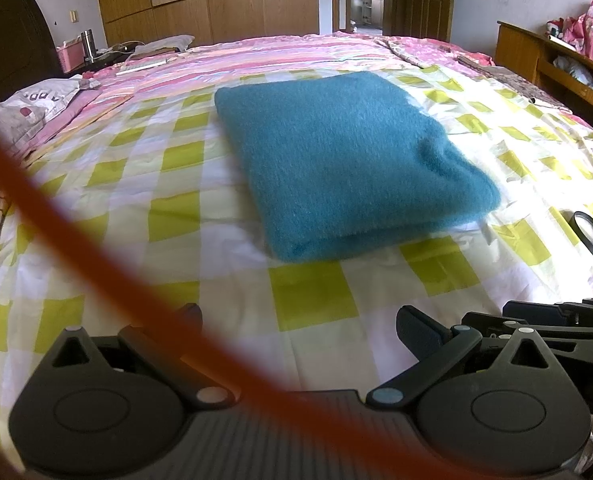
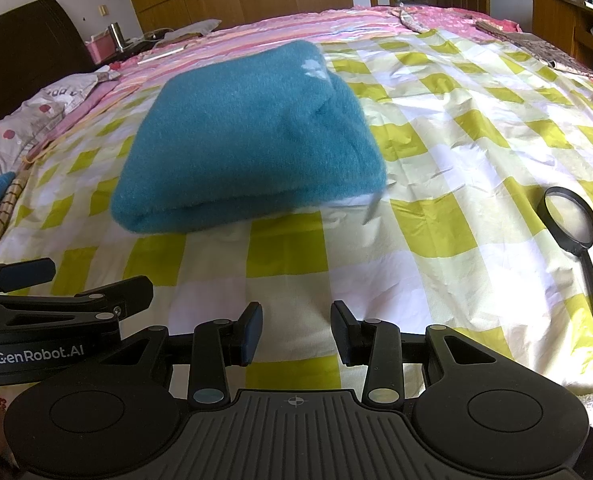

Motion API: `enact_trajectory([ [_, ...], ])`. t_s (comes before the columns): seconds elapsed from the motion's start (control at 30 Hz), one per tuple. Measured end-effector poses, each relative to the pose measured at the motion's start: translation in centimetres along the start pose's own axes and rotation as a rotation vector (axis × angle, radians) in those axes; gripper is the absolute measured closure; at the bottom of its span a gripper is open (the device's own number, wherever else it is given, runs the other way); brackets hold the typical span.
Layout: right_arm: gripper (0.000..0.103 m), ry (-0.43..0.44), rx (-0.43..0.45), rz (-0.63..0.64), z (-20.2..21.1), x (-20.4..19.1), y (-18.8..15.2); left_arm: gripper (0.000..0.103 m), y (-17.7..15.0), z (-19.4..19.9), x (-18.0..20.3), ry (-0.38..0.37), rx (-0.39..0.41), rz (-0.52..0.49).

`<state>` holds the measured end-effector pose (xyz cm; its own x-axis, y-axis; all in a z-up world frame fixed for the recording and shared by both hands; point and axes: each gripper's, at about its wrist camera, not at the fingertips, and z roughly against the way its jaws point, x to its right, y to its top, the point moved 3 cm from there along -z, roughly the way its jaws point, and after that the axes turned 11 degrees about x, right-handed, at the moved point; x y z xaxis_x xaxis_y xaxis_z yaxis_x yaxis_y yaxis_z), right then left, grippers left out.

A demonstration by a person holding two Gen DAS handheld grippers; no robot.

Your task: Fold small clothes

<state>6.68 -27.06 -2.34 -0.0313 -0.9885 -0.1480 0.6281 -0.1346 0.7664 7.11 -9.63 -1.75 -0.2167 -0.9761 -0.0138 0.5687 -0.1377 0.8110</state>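
While both grippers hang low over the near edge of the checked bedsheet point(image 2: 436, 216), we find neither one touching any cloth. Starting from the left: our left gripper point(image 1: 296, 326) stands with its jaws spread wide and nothing between them, an orange cable point(image 1: 56, 232) crossing its view. Ahead of it, slightly to the right and well apart, lies the teal garment point(image 1: 336, 160), already doubled into a thick pad, its rounded fold edge facing us. The long axis appears to run away from us toward the far side of the bed. Our right gripper point(image 2: 296, 332) holds its jaws partly apart, empty; from its view the teal garment point(image 2: 248, 140) lies ahead and left. We judge the left gripper marginally better aligned with the fold edge. A magnifying glass point(image 2: 572, 224) rests farthest right, clear of the garment
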Motion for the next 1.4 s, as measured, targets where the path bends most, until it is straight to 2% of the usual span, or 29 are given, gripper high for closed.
enact_trajectory([
  [1.4,0.065,-0.002,0.001,0.003,0.01,0.09,0.13,0.0,0.23,0.19,0.01,-0.003,0.001,0.003],
])
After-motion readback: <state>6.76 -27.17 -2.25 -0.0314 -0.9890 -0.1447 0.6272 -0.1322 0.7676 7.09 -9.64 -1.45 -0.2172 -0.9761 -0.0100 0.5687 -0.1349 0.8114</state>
